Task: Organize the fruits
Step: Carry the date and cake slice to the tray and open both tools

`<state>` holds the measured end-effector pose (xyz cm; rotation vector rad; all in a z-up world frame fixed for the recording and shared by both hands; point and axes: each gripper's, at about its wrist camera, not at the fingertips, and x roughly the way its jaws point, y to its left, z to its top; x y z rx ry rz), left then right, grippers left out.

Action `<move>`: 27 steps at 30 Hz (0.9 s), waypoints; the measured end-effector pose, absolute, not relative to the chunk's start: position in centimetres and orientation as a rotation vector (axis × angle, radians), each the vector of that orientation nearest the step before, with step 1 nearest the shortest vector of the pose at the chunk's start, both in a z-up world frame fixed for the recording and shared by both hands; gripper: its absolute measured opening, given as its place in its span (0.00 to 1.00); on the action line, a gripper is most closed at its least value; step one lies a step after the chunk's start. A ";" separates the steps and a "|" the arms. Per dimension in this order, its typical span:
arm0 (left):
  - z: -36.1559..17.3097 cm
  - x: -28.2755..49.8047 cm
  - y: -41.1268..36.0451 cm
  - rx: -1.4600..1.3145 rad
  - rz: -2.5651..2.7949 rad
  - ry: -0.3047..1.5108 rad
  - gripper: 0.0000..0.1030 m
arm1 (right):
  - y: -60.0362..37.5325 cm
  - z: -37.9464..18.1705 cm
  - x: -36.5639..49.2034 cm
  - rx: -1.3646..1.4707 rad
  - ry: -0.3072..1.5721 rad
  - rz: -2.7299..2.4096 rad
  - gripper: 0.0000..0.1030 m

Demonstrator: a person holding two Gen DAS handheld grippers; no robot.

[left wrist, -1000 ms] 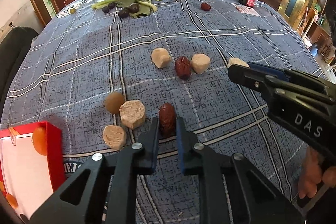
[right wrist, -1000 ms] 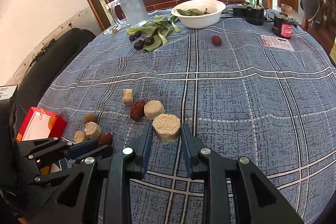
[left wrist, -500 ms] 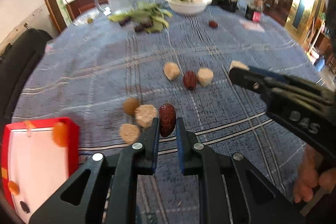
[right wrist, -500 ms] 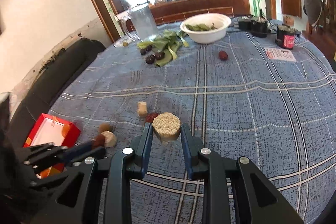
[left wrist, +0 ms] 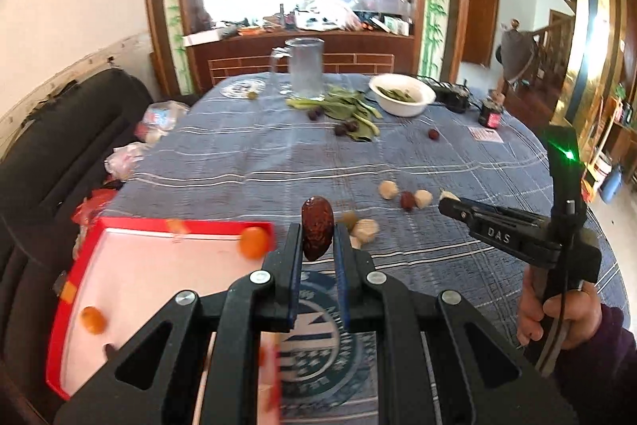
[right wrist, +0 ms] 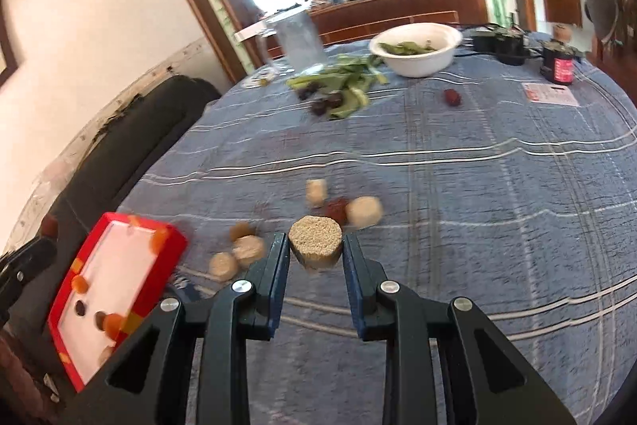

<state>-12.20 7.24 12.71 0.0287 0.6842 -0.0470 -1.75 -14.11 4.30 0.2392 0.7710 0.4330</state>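
Note:
My left gripper (left wrist: pixel 317 239) is shut on a dark red date (left wrist: pixel 317 227) and holds it above the table's near edge, just right of the red box (left wrist: pixel 131 226). My right gripper (right wrist: pixel 315 251) is shut on a tan round cake (right wrist: pixel 315 241), lifted off the cloth. The right gripper also shows in the left wrist view (left wrist: pixel 448 202), with the cake barely visible at its tip. The red box (right wrist: pixel 99 226) with a white inside holds a few small orange and dark fruits. More tan pieces and a red date (right wrist: pixel 337 206) lie on the blue plaid cloth.
At the far side stand a white bowl (right wrist: pixel 416 48) of greens, a glass jug (right wrist: pixel 296 36), leafy greens with dark plums (right wrist: pixel 330 102), a lone red date (right wrist: pixel 452 97), a small jar (right wrist: pixel 559 62) and a card. A dark sofa (right wrist: pixel 131 146) runs along the left.
Both grippers have risen and pulled back toward the near left, each keeping its piece. The red box has come further into both views.

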 end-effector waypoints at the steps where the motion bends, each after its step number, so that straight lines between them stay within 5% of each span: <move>1: 12.9 -12.5 7.9 0.025 -0.031 0.675 0.16 | -13.7 4.6 -2.1 0.247 0.764 0.451 0.25; 27: 8.2 -18.8 22.3 -0.120 0.222 0.724 0.16 | 4.5 5.3 -11.3 -0.033 0.785 0.829 0.25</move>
